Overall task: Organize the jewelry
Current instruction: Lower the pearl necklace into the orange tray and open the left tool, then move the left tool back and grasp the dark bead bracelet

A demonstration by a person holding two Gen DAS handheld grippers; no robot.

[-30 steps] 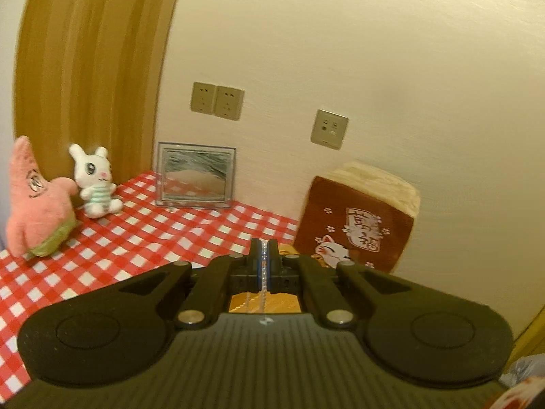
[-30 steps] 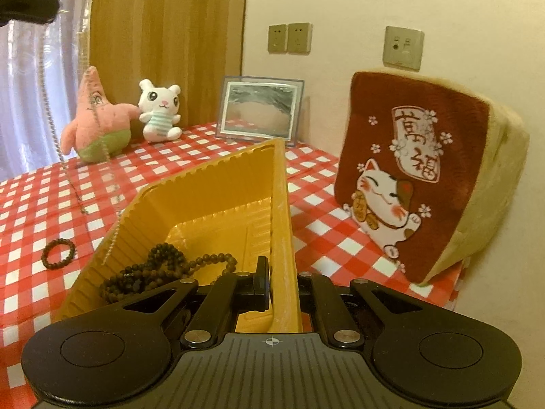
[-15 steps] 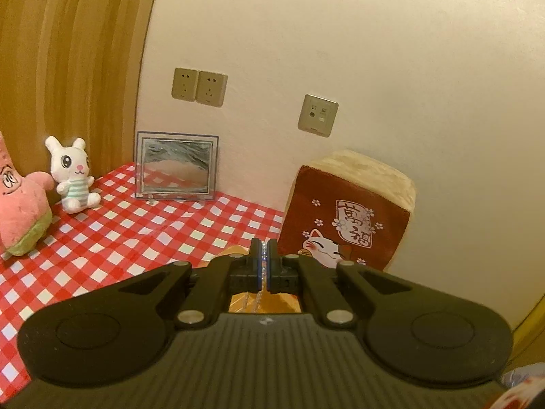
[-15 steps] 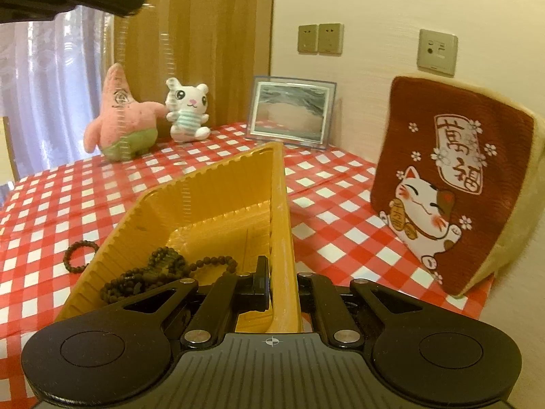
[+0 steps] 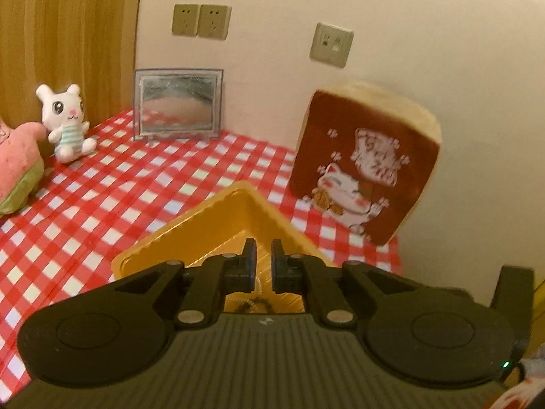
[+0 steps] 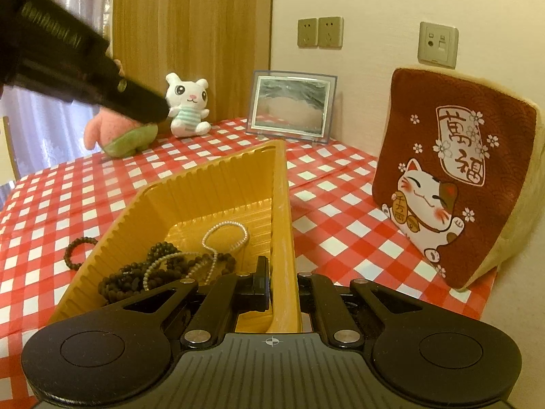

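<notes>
1. In the right wrist view the right gripper [image 6: 281, 281] sits at bottom centre, its fingers clamped on the near right wall of the yellow tray [image 6: 218, 184], one finger inside and one outside.
2. The tray fills the middle of that frame and rests on the red-and-white checked cloth [image 6: 327, 211].
3. A pearl necklace [image 6: 218, 242] lies in the tray, looped on the floor and trailing over a heap of dark beads [image 6: 150, 272] at lower left of the tray.
4. A dark bead bracelet [image 6: 76, 250] lies on the cloth just left of the tray, outside it.
5. The left gripper [image 6: 150, 107] enters from the upper left of the right view as a dark bar above the tray; from here its fingers cannot be told apart.
6. In the left wrist view the left gripper [image 5: 260, 260] shows a small gap between its fingers with nothing in it, above the tray [image 5: 204, 221]; a bit of the pearl strand [image 5: 253, 293] shows below.
7. At the back: a white bunny [image 6: 189, 107], a pink plush [image 6: 119, 133], a framed picture [image 6: 293, 105], and a brown cat cushion [image 6: 456, 177] at right.
</notes>
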